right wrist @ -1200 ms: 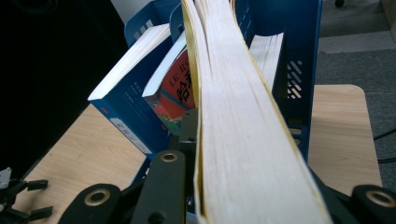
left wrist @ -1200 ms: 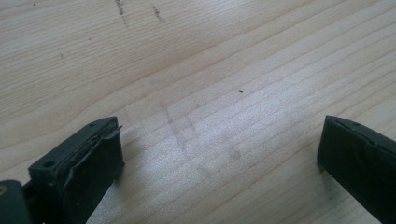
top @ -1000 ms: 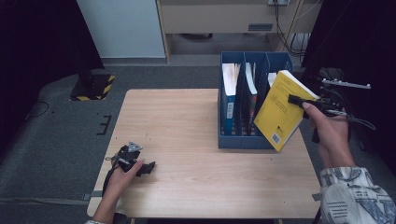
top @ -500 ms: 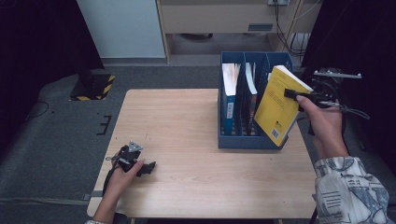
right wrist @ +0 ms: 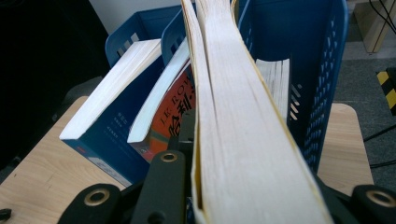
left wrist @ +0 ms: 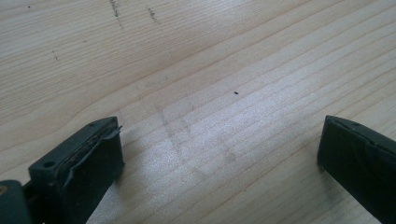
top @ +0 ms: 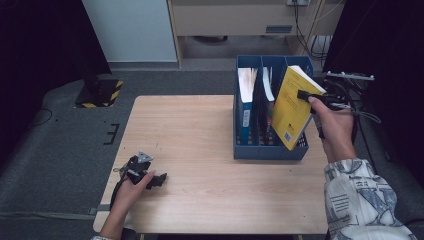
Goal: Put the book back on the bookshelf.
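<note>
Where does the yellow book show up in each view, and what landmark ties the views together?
High view: the yellow book sits right of centre, tilted over the blue file rack, clamped in the right gripper.
Left gripper view: bare wooden table between open jaws, with no book there.
Right gripper view: the book's page edge runs up the middle from the jaws.
Shared landmark: the blue file rack, seen in the high and right gripper views.

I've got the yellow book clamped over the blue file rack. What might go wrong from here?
1. The right hand-held gripper holds the yellow book only at an upper edge, tilted; it may swing or slip.
2. Its lower corner hangs by the blue file rack front wall and could catch.
3. The books in neighbouring slots lean, so it might knock them.
</note>
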